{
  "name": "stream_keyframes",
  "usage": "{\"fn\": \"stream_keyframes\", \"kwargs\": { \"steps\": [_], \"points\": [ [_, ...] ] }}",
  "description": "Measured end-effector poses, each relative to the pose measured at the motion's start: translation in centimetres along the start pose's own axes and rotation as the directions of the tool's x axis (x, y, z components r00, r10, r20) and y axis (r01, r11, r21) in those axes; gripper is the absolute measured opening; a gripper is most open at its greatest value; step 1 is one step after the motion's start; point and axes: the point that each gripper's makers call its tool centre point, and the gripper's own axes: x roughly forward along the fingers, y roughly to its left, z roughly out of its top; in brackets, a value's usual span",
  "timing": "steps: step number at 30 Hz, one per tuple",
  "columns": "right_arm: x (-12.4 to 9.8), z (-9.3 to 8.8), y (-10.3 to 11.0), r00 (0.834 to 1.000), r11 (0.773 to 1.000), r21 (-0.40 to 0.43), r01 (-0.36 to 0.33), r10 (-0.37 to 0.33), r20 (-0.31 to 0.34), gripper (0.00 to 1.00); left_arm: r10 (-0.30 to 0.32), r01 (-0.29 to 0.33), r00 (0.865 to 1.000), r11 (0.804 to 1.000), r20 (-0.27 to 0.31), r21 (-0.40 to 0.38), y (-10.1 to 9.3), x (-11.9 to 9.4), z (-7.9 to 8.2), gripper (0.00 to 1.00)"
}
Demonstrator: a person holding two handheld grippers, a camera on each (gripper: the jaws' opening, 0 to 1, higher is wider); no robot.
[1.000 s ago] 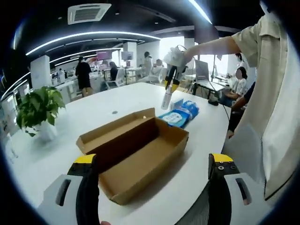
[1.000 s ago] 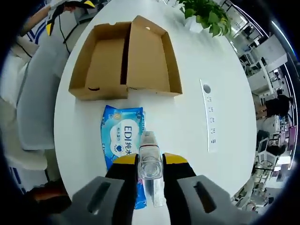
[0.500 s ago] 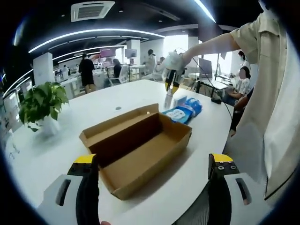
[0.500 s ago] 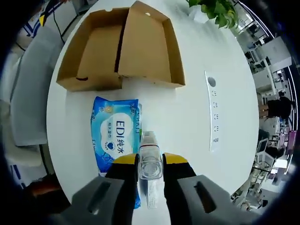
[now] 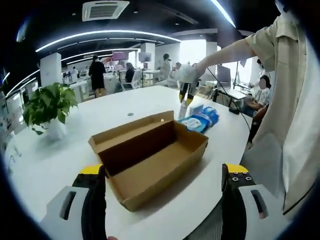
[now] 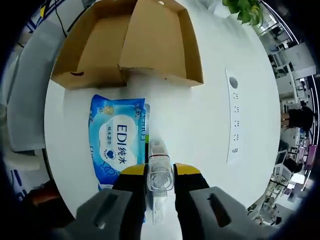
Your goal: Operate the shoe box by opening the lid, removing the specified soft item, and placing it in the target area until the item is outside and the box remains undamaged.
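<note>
This is an open-plan office. In the left gripper view, long curved light strips (image 5: 105, 35) run across a dark ceiling beside a ceiling air-conditioning cassette (image 5: 104, 9). At the far side, people (image 5: 97, 75) stand among desks and office chairs (image 5: 134, 81), with monitors (image 5: 220, 75) on a desk at the right. The near surface is a large round white meeting table (image 5: 60, 160) carrying a potted plant (image 5: 47, 107), and the right gripper view shows a built-in socket strip (image 6: 233, 120) set into it.

shoe box (image 6: 135, 45): 1 | wipes pack (image 6: 116, 142): 1 | bottle (image 6: 159, 172): 1 | plant (image 5: 47, 107): 1
</note>
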Motion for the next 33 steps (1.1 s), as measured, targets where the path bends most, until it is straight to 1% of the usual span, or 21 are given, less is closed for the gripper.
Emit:
{"fn": "stream_keyframes", "kwargs": {
  "steps": [4,7,9,12,20,23,25,27,30,33],
  "points": [
    [0.5,-0.2,-0.1,1.000,1.000,-0.014,-0.008,0.008,-0.015,0.17,0.004,-0.004,1.000,1.000,-0.001,-0.009,0.1,-0.1,-0.2,0.98],
    [0.4,0.1,-0.3,1.000,1.000,-0.004,-0.013,0.013,0.001,0.17,0.005,-0.005,1.000,1.000,-0.003,-0.016,0.0,-0.1,-0.5,0.98],
    [0.5,0.0,-0.3,1.000,1.000,-0.001,-0.016,0.016,-0.001,0.18,0.006,-0.006,1.000,1.000,-0.008,-0.019,0.1,-0.1,-0.7,0.98],
    [0.5,0.1,-0.5,1.000,1.000,-0.029,-0.007,0.008,0.007,0.18,0.007,-0.007,1.000,1.000,-0.008,-0.022,0.0,-0.1,-0.8,0.97],
    [0.2,0.0,-1.1,1.000,0.999,-0.040,0.011,-0.010,0.018,0.19,0.023,-0.023,1.000,0.999,-0.003,-0.041,0.5,0.0,-0.7,0.96],
    [0.0,0.0,-1.0,1.000,0.999,-0.042,0.017,-0.016,0.022,0.21,0.036,-0.037,0.999,0.998,-0.010,-0.046,0.7,0.1,-0.8,0.95],
    [-0.1,0.1,-1.1,0.999,0.998,-0.048,0.031,-0.029,0.028,0.25,0.044,-0.045,0.999,0.998,-0.013,-0.047,0.9,0.1,-0.9,0.94],
    [-0.4,0.3,-1.4,0.998,0.998,-0.040,0.044,-0.042,0.042,0.28,0.062,-0.063,0.998,0.997,-0.024,-0.053,1.3,0.1,-1.1,0.91],
    [-0.9,0.8,-1.5,0.995,0.997,-0.035,0.070,-0.068,0.071,0.28,0.102,-0.105,0.994,0.993,-0.049,-0.055,2.2,0.1,-1.7,0.85],
    [-1.7,2.3,-1.2,0.987,0.996,0.020,0.084,-0.086,0.136,0.31,0.129,-0.131,0.990,0.990,-0.051,-0.049,2.8,0.0,-1.9,0.81]
  ]
}}
